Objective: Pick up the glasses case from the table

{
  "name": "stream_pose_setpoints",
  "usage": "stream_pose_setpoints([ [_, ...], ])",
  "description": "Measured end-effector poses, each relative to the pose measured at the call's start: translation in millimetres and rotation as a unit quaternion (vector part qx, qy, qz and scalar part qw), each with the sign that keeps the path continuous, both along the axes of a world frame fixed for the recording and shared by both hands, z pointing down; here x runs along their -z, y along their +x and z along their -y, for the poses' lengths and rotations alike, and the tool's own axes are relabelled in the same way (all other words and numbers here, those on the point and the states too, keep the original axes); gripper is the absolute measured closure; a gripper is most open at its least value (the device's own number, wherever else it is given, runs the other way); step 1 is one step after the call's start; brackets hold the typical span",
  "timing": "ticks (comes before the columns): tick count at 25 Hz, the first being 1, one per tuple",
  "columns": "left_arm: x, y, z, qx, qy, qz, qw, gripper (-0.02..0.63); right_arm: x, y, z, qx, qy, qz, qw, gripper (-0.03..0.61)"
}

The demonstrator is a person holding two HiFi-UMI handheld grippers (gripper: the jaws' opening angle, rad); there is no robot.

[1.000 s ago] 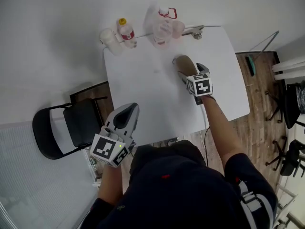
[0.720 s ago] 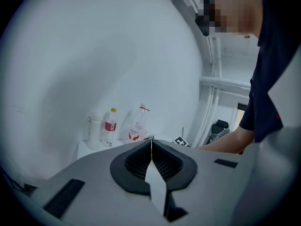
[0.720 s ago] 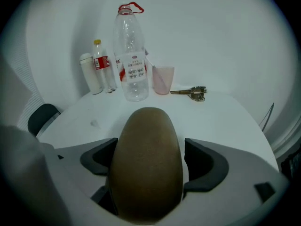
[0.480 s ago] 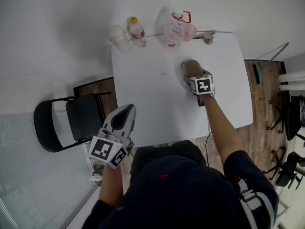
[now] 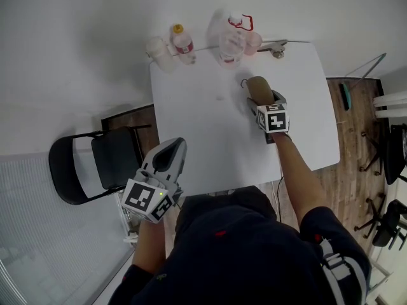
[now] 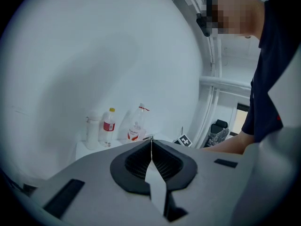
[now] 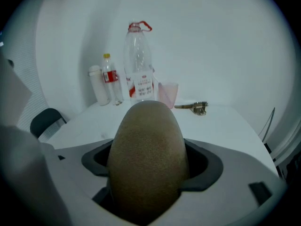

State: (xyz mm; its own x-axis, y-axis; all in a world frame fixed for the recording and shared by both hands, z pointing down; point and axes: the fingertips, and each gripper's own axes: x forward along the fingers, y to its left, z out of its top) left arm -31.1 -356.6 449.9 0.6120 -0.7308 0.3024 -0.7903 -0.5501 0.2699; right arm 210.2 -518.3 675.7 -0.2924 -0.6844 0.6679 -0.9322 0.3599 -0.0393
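While the right gripper [image 5: 261,103] reaches out over the white table [image 5: 210,138], its jaws stand apart only by the width of the brown glasses case [image 7: 147,154] and press against both of its sides. That case lies lengthwise between the jaws, and its rounded far end sticks out past their tips, away from the person. Whether its underside touches the table top cannot be told from any view.

Straight ahead of this gripper, well beyond the case's end, a tall clear bottle [image 5: 231,38] with a red cap ring stands at the table's far edge. Just right of that bottle is a pink cup [image 5: 253,42], and farther right, ahead of the gripper's right jaw, lies a small metal object [image 5: 276,49]. Ahead and to the left stand a small bottle [image 5: 183,43] with a yellow cap and red label and, beside it, a white bottle [image 5: 159,51].

Well apart from the right gripper, back near the person's body, the left gripper [image 5: 172,147] hangs at the table's near left edge. Its jaws meet in a thin line with nothing between them. A dark chair [image 5: 95,164] stands on the floor to the left of this gripper.
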Motion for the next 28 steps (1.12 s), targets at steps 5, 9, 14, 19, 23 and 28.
stream_pose_setpoints([
  [5, 11.7, 12.9, -3.6, -0.026, 0.014, -0.013, 0.9995, 0.591, 80.4, -9.8, -19.9, 0.006, 0.076, 0.035, 0.997, 0.166],
  [9, 28.1, 22.3, -7.0, -0.045, 0.032, -0.017, 0.9983, 0.591, 144.5, -13.7, -48.4, 0.006, 0.129, 0.060, 0.990, 0.166],
  [14, 50.1, 22.4, -10.8, -0.064, 0.067, -0.006, 0.9957, 0.591, 220.0, -19.8, -92.2, 0.013, 0.195, 0.085, 0.977, 0.166],
  [19, 73.0, 20.0, -12.5, -0.075, 0.101, -0.004, 0.9921, 0.591, 283.0, -28.0, -132.5, 0.037, 0.252, 0.093, 0.962, 0.166],
  [23, 96.1, 24.2, -33.1, -0.079, 0.120, -0.006, 0.9896, 0.591, 327.8, -25.0, -174.3, 0.046, 0.289, 0.090, 0.952, 0.166],
  [28, 101.3, 25.8, -35.7, -0.090, 0.133, -0.014, 0.9869, 0.591, 342.5, -25.4, -188.5, 0.035, 0.307, 0.093, 0.946, 0.166],
])
